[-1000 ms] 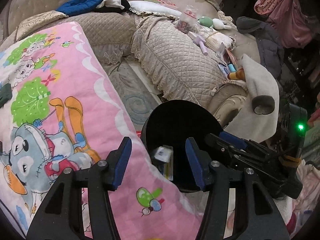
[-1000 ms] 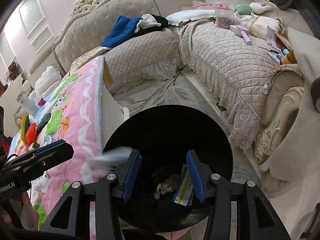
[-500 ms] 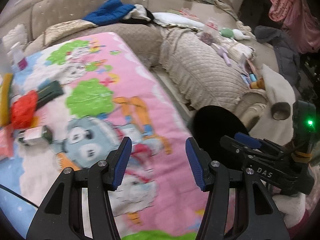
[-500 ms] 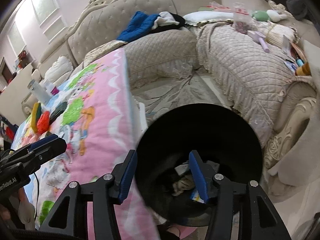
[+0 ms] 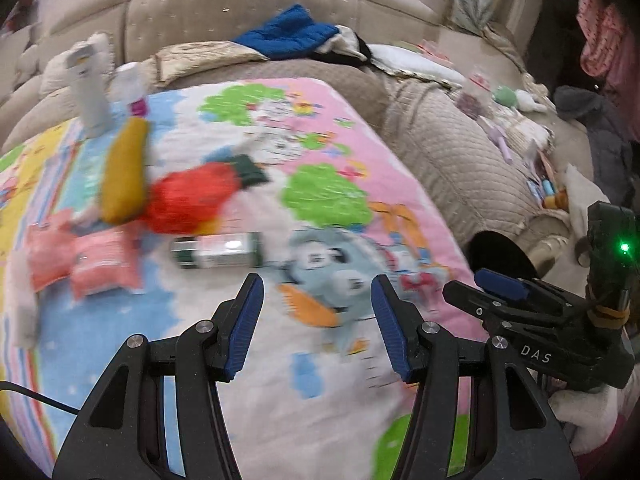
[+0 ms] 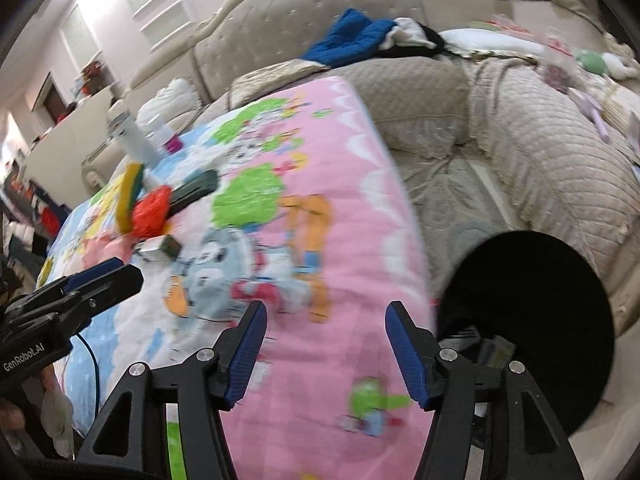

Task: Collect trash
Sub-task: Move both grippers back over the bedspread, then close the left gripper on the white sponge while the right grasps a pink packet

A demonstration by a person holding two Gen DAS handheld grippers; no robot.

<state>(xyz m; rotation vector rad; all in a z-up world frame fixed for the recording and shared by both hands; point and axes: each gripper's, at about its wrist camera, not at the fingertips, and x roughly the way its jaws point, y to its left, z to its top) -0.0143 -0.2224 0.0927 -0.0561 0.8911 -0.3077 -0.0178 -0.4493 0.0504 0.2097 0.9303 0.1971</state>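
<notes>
Trash lies on the cartoon-print blanket (image 5: 320,184): a green-and-white box (image 5: 216,250), a red crumpled wrapper (image 5: 188,200), pink packets (image 5: 104,266), a yellow pouch (image 5: 124,172) and a dark green item (image 5: 248,170). My left gripper (image 5: 316,324) is open and empty, just short of the box. The black bin (image 6: 532,320) stands on the floor to the right with scraps inside. My right gripper (image 6: 324,354) is open and empty over the blanket's edge beside the bin. The box (image 6: 158,248) and red wrapper (image 6: 152,210) also show in the right wrist view.
White bottles (image 5: 90,92) stand at the blanket's far left. A beige quilted sofa (image 5: 452,148) wraps around the back and right, carrying blue clothing (image 5: 288,36), toys and clutter. The other gripper's body (image 5: 560,320) sits at the left wrist view's right.
Both grippers swung left, away from over the bin and toward the blanket. The left one now faces the trash pile. Both stayed open and empty.
</notes>
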